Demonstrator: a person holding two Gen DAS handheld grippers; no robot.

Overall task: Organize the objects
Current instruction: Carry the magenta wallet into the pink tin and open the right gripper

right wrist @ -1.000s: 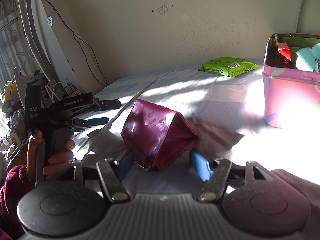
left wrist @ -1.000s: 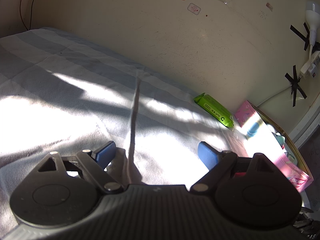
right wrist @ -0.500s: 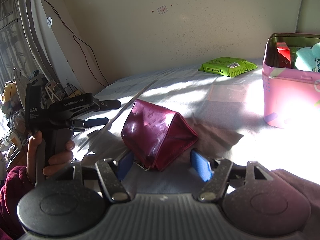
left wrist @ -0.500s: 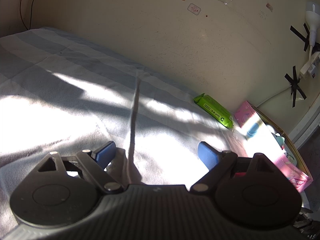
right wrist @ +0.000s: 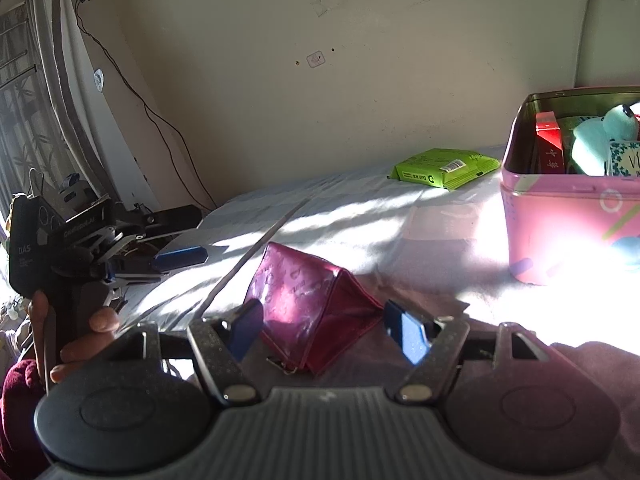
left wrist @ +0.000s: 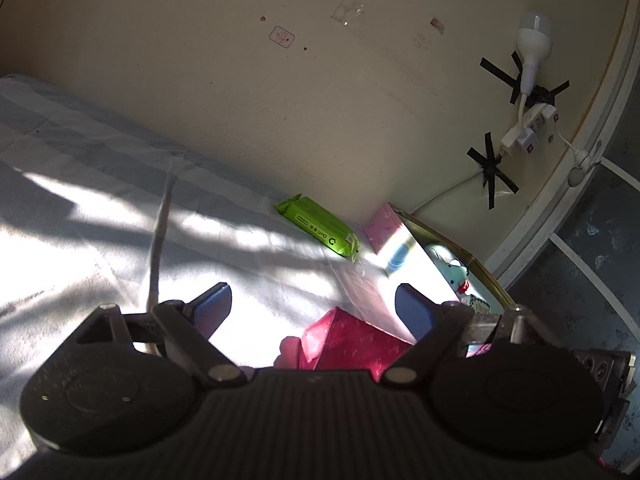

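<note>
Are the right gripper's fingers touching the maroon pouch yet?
Cannot tell. In the right wrist view the right gripper straddles the maroon pouch, jaws open; left pad overlaps its edge.

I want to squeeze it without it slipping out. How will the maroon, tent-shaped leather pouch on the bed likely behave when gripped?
The maroon tent-shaped leather pouch stands folded like a hollow tent, so it will probably collapse flat between the right gripper pads rather than resist. Its glossy skin looks somewhat slippery. It sits on a soft bedsheet, so pushing may drag the fabric along.

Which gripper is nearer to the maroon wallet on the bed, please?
Right. The right gripper is open with its fingers either side of the maroon wallet; the left gripper is open, off to its left.
</note>
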